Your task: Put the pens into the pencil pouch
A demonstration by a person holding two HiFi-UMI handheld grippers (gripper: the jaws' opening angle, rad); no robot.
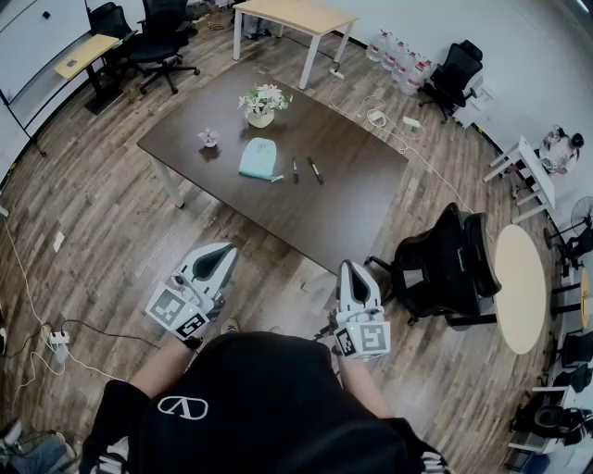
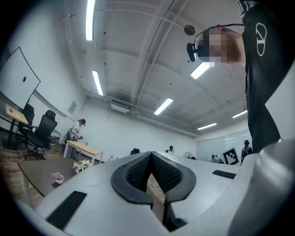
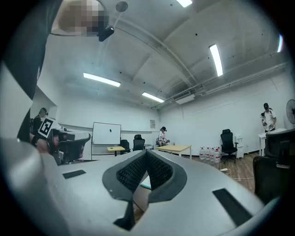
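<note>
A light teal pencil pouch (image 1: pixel 258 157) lies near the middle of the dark brown table (image 1: pixel 352 204). Two dark pens (image 1: pixel 295 169) (image 1: pixel 316 171) lie side by side just right of it. My left gripper (image 1: pixel 222 253) and right gripper (image 1: pixel 349 270) hang close to my body, over the floor and short of the table's near edge. Both are shut with nothing in them. In the left gripper view the black pads (image 2: pixel 138 173) meet, and the table (image 2: pixel 34 177) shows at the far left. In the right gripper view the pads (image 3: pixel 131 173) also meet, with a sliver of teal pouch (image 3: pixel 145 183) behind them.
On the table a vase of white flowers (image 1: pixel 262 102) and a small pot (image 1: pixel 209 138) stand behind the pouch. A black office chair (image 1: pixel 445 264) is at the table's right corner, beside a round table (image 1: pixel 519 287). A light wooden desk (image 1: pixel 295 14) and water bottles (image 1: pixel 400 54) are at the back.
</note>
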